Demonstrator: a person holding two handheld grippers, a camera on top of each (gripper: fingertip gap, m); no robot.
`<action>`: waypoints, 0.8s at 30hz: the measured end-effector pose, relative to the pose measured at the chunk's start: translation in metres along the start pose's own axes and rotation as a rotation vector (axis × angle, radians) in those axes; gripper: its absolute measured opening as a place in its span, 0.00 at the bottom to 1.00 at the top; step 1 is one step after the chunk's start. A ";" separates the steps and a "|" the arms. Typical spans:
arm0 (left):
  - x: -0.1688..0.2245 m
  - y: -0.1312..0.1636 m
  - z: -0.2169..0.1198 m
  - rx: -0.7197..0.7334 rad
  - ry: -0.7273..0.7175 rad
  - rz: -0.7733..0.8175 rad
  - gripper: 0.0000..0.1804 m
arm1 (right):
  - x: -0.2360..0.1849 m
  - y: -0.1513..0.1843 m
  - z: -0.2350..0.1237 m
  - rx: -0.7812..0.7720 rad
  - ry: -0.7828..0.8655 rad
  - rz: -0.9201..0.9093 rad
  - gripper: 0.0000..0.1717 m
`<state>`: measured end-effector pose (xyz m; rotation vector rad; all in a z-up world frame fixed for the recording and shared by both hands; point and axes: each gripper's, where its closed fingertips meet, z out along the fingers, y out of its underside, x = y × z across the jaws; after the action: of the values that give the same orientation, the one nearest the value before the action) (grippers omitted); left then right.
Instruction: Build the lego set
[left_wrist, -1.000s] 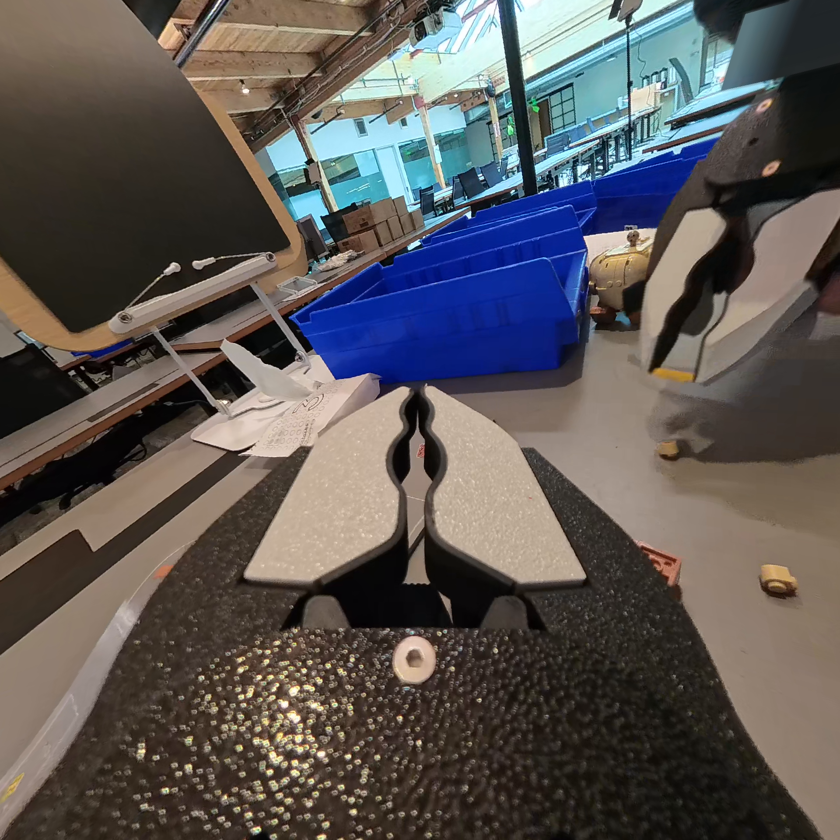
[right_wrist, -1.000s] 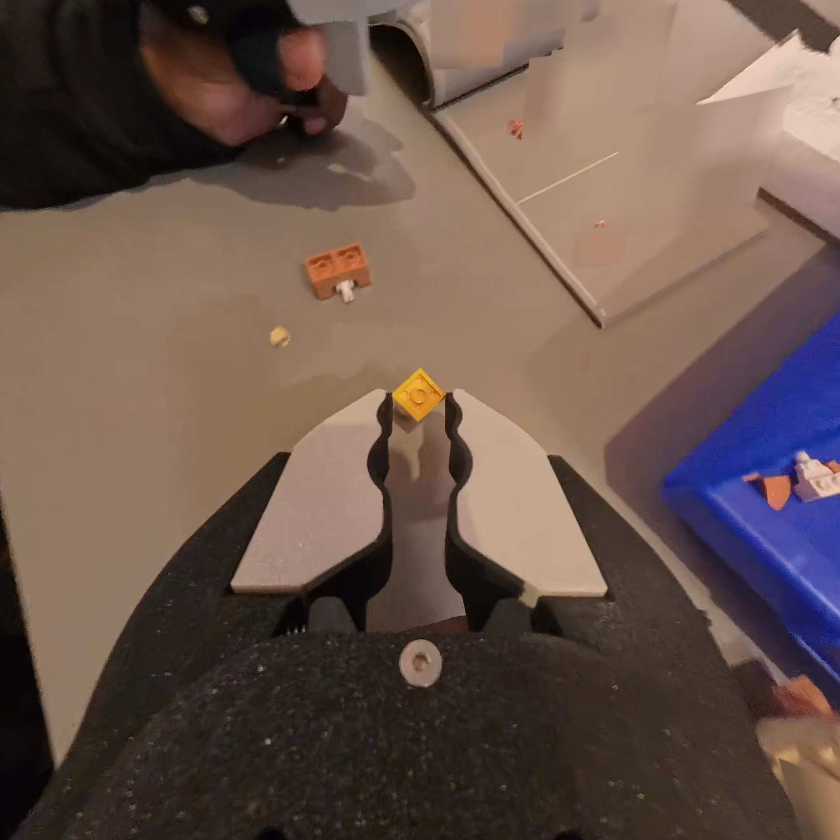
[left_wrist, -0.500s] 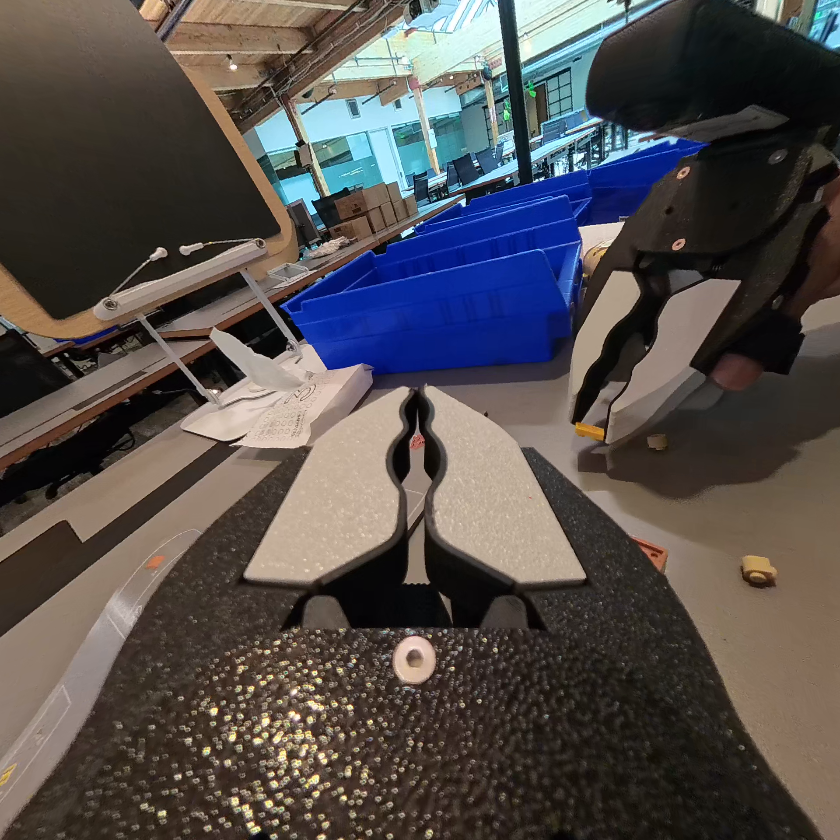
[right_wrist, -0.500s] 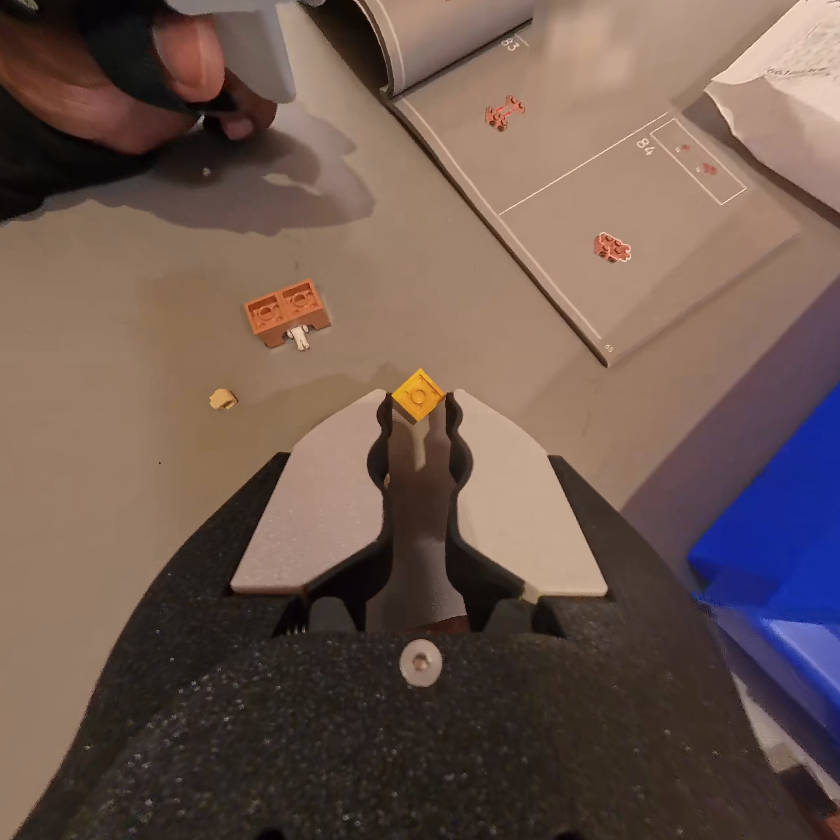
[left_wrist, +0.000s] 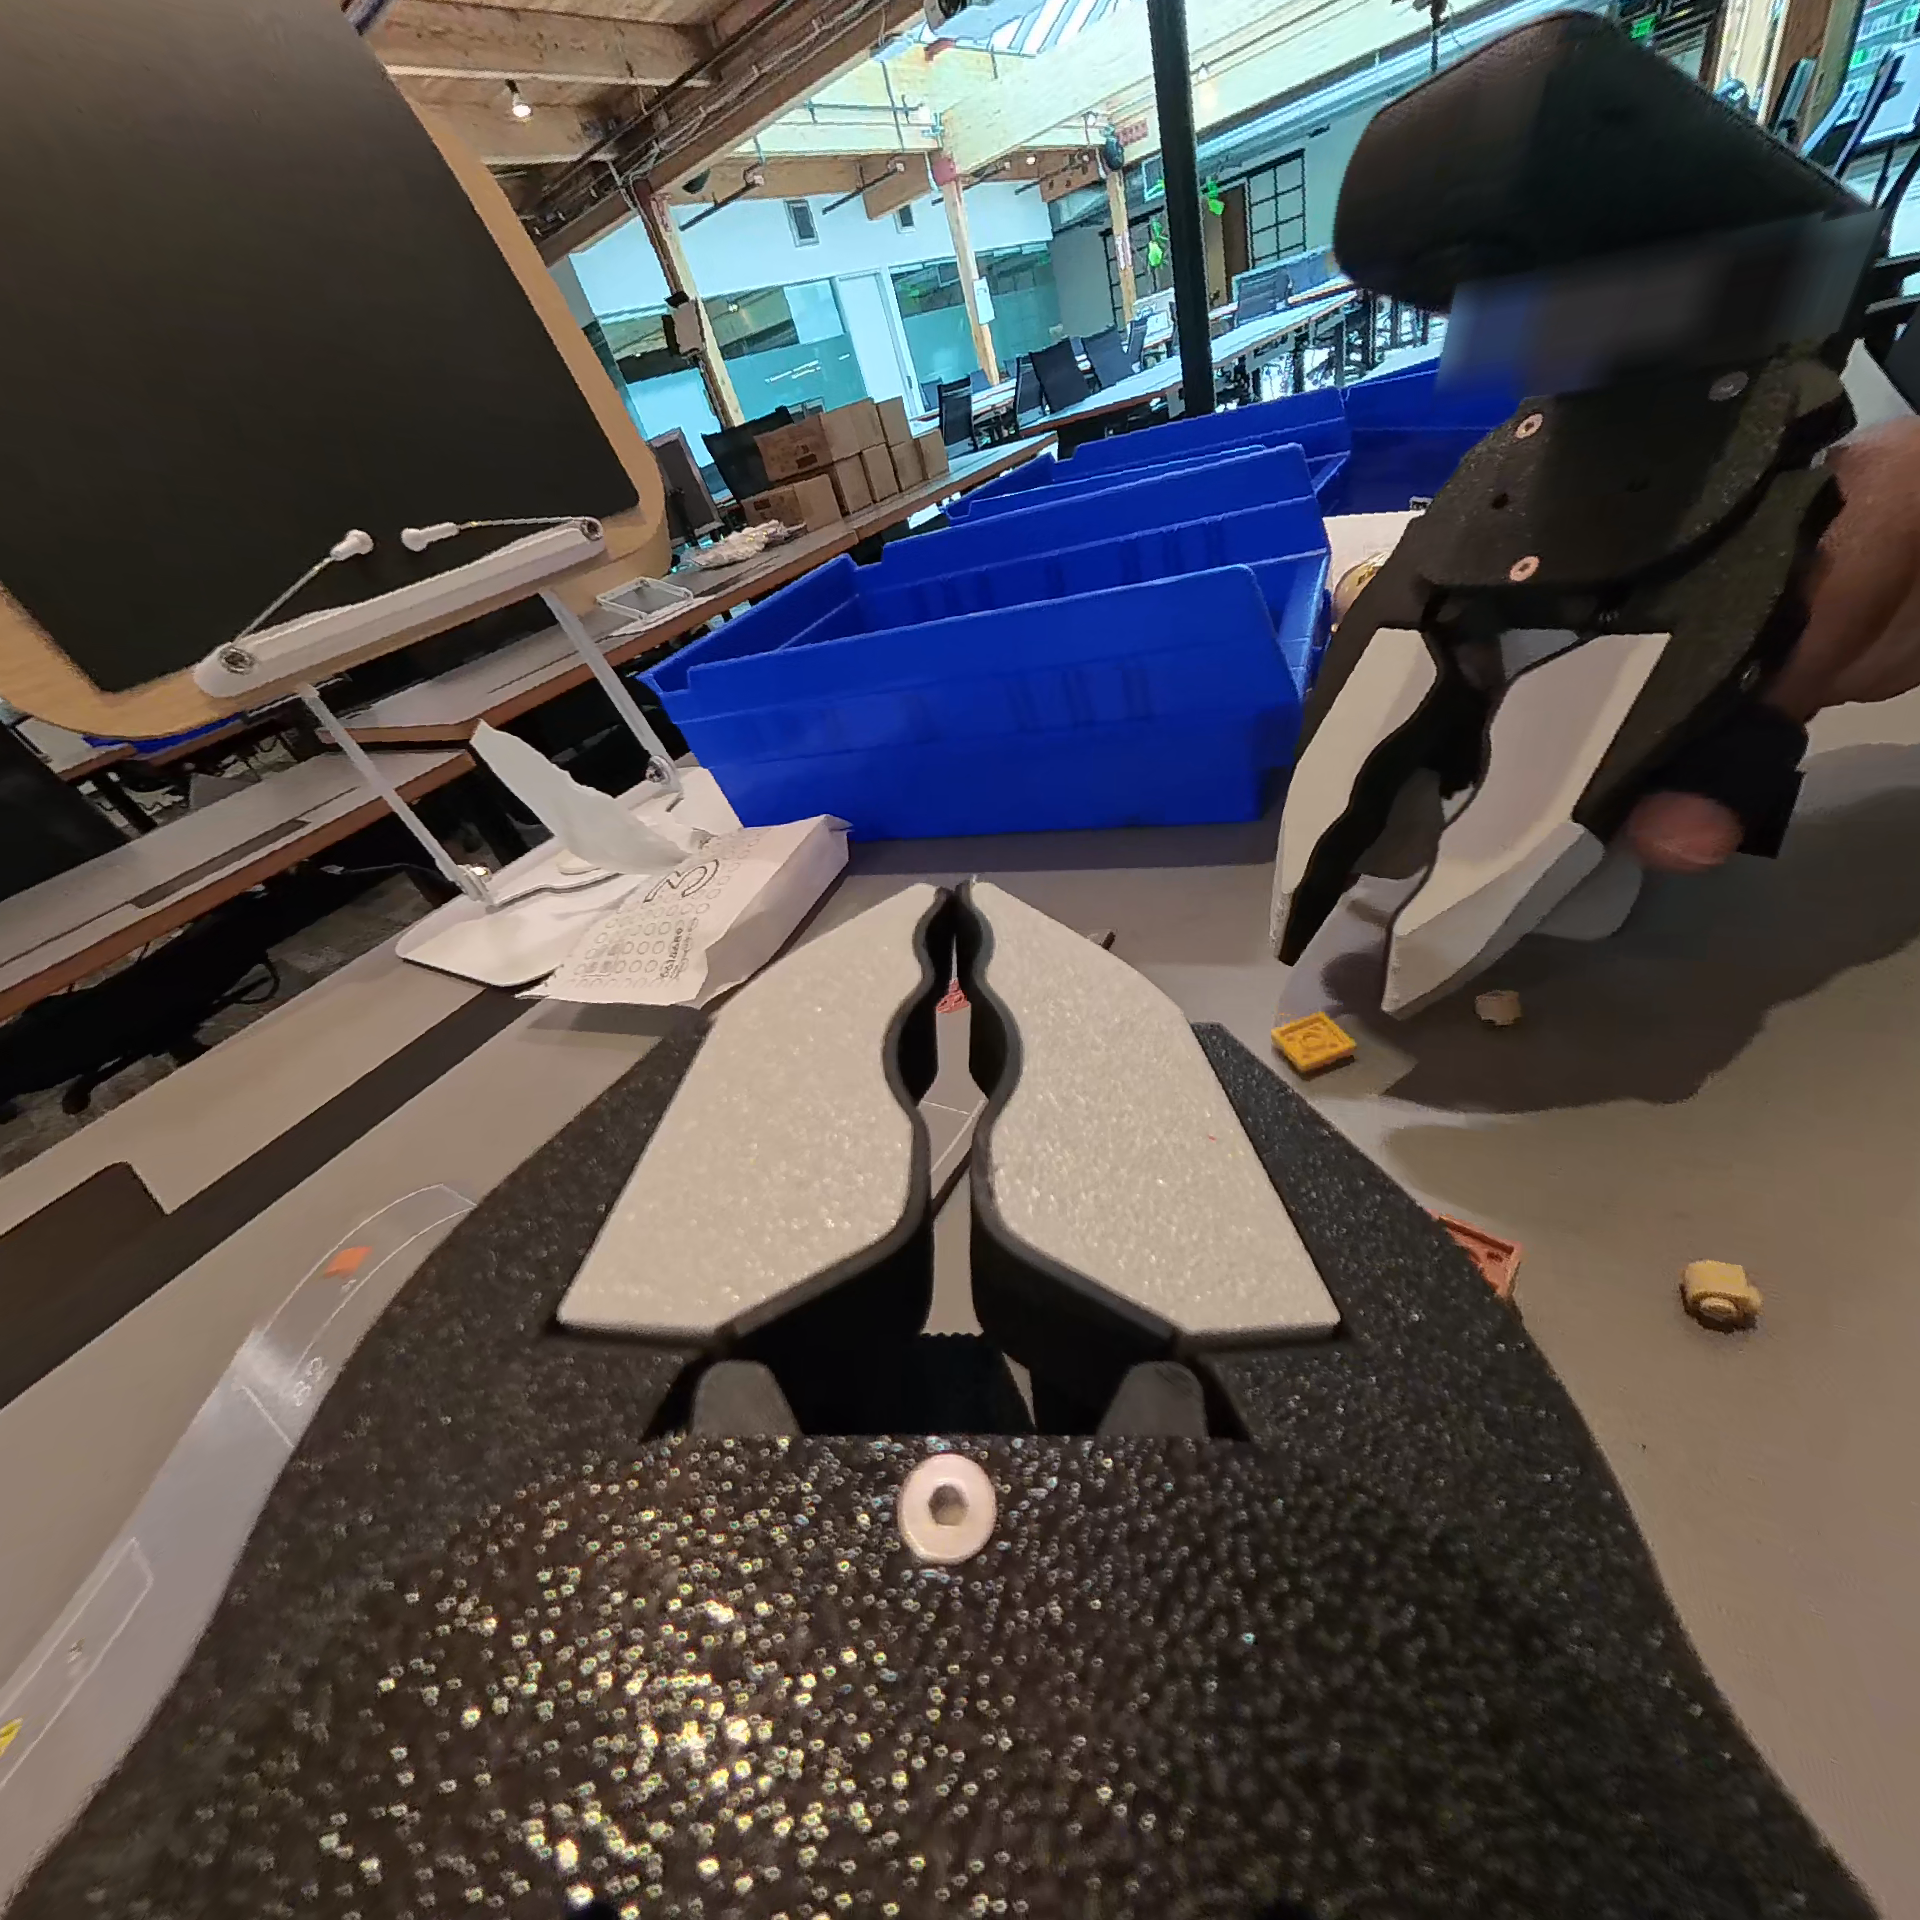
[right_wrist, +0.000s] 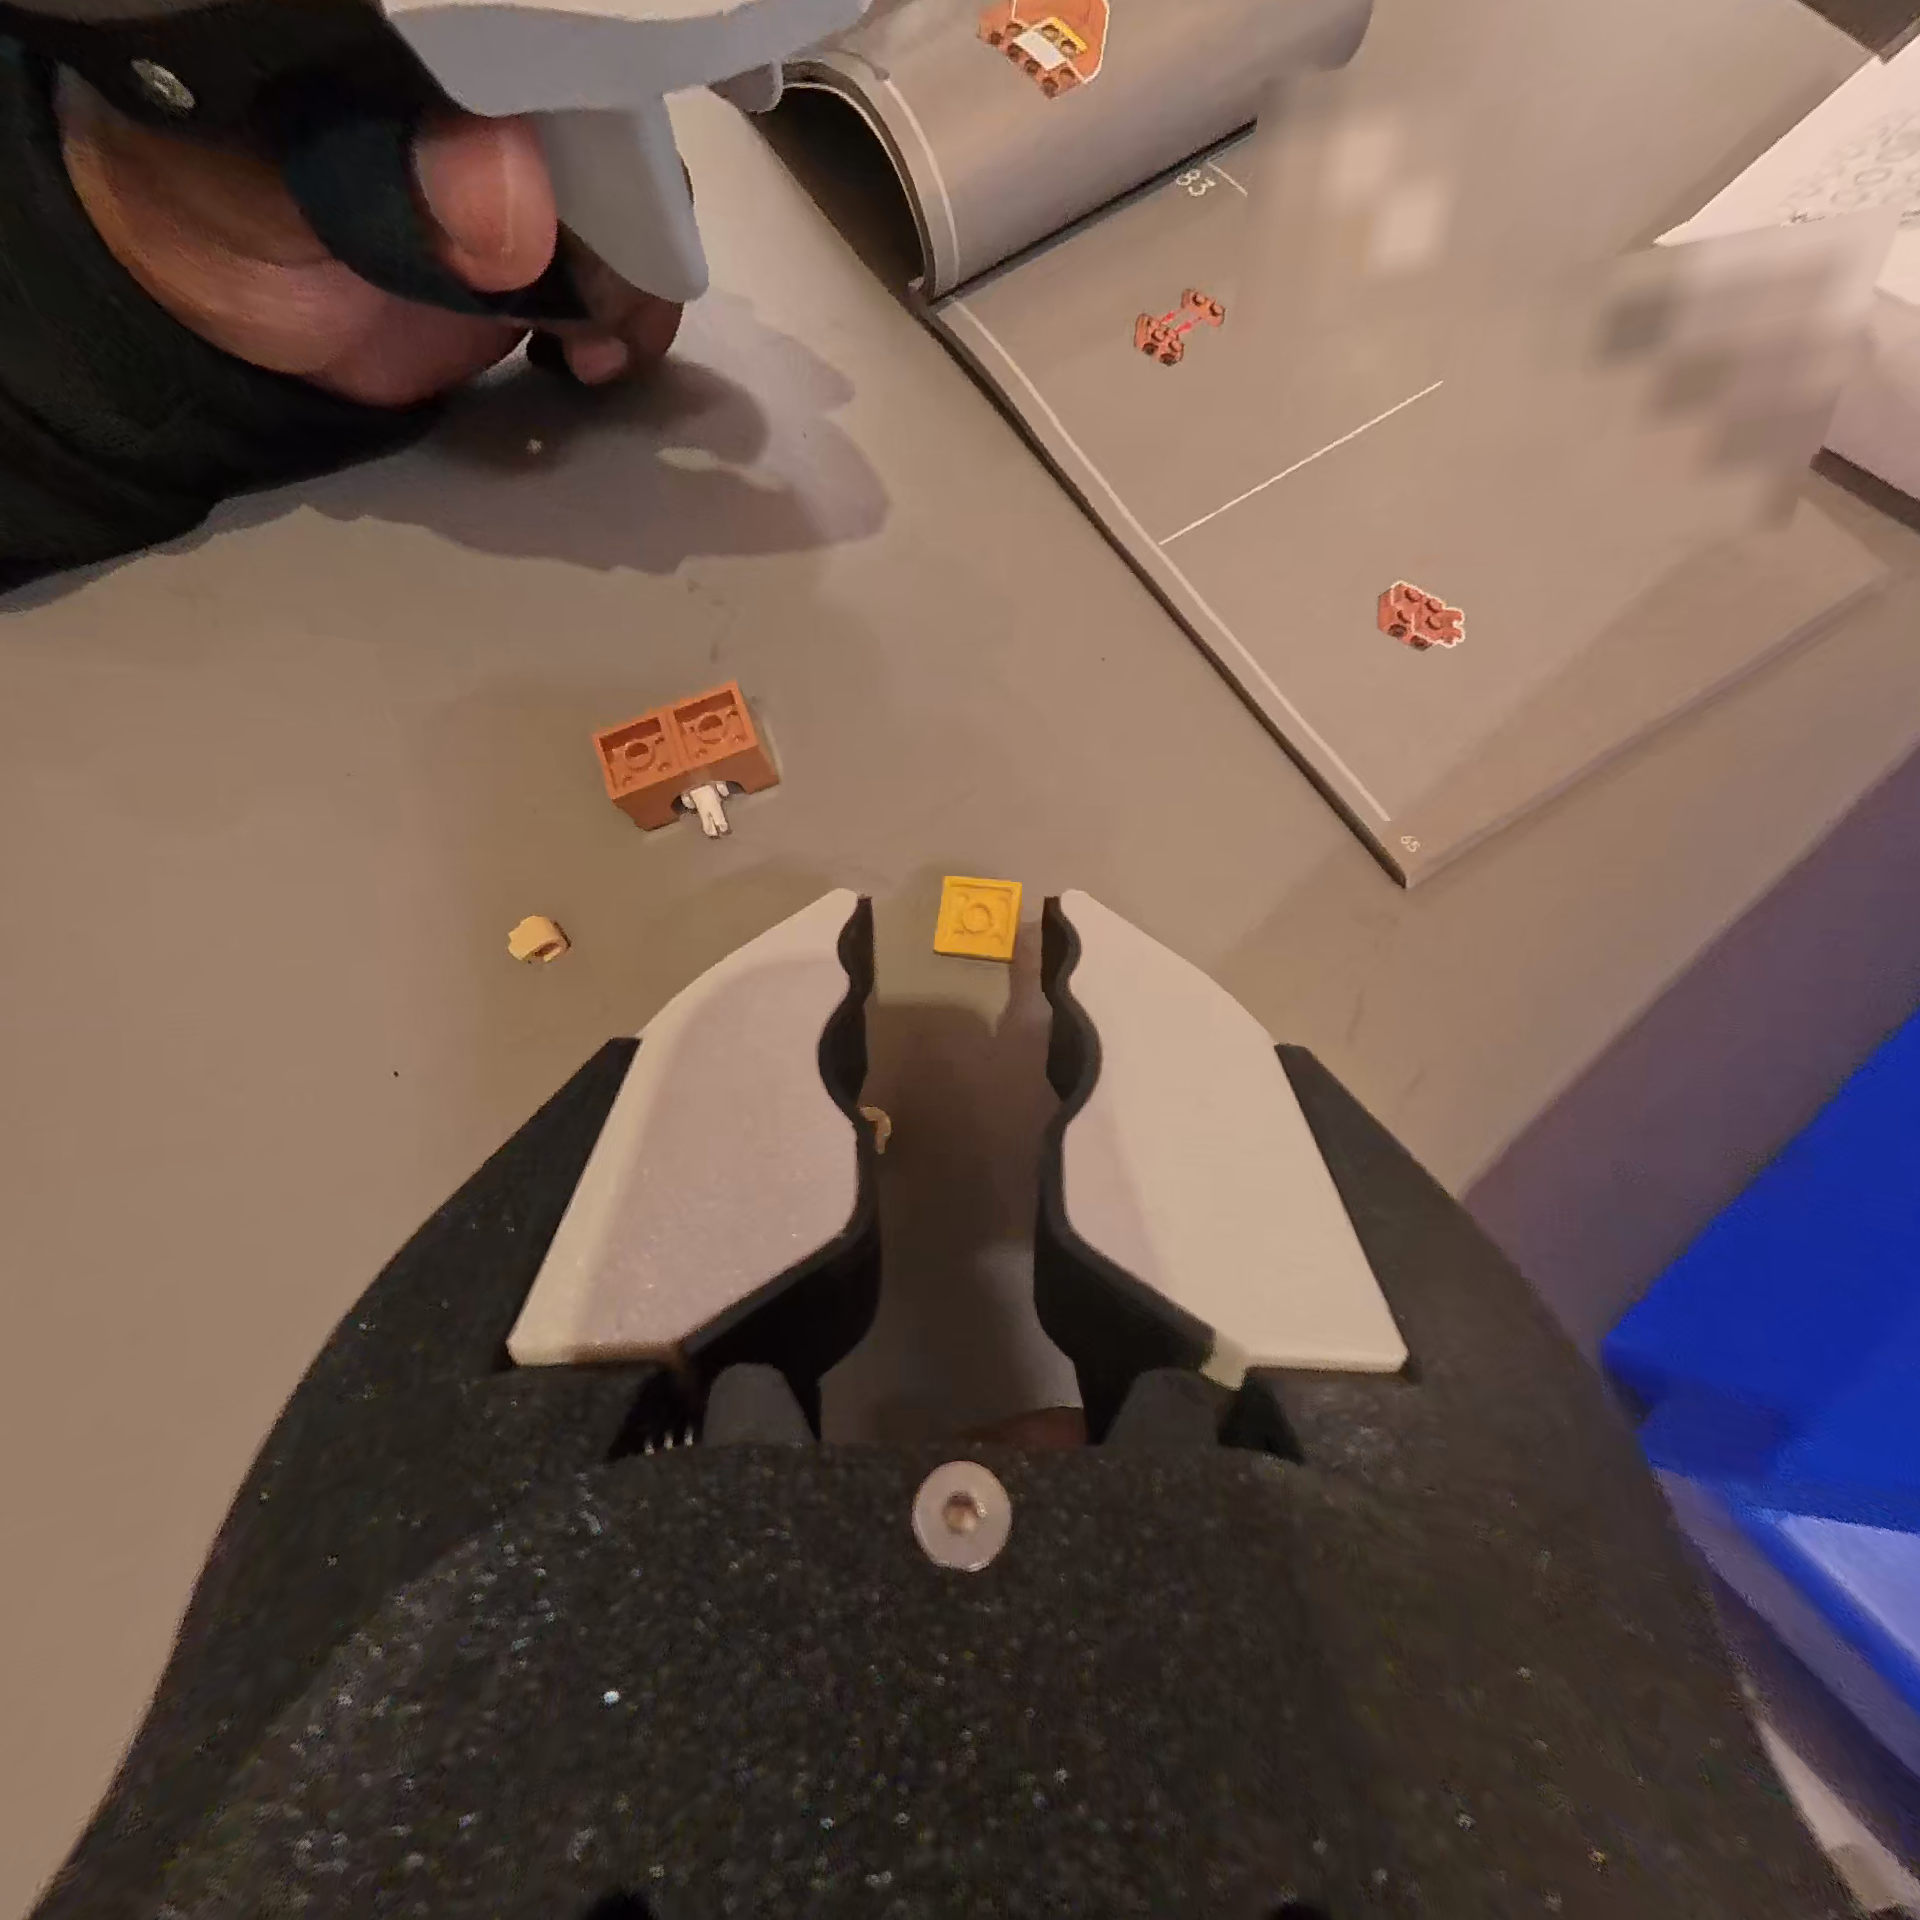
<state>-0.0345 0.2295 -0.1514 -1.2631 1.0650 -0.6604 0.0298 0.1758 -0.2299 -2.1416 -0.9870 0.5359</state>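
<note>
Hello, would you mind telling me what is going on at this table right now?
A person holds a gripper in each hand over a grey table strewn with small building bricks. The right gripper has its jaws open, and a small yellow square plate lies flat on the table between its fingertips, touching neither. The left gripper is shut and empty, above an open instruction booklet. A brown brick and blue bins lie nearby.

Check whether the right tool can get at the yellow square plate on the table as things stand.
Likely yes: the right tool is open, the yellow plate lies flat between its tips, untouched, nothing blocking.
</note>
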 end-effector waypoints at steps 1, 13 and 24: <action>-0.001 0.000 -0.001 -0.001 -0.003 -0.002 0.00 | -0.001 -0.001 0.000 0.003 -0.002 -0.013 0.19; -0.021 -0.009 -0.014 0.077 -0.014 -0.123 0.00 | -0.005 -0.063 -0.013 0.343 -0.030 -0.111 0.09; 0.020 -0.027 -0.013 0.169 0.173 -0.206 0.00 | 0.008 -0.061 -0.007 0.388 0.052 -0.161 0.05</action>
<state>-0.0338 0.2001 -0.1304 -1.1928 1.0033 -1.0113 0.0101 0.2069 -0.1806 -1.7096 -0.9311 0.5405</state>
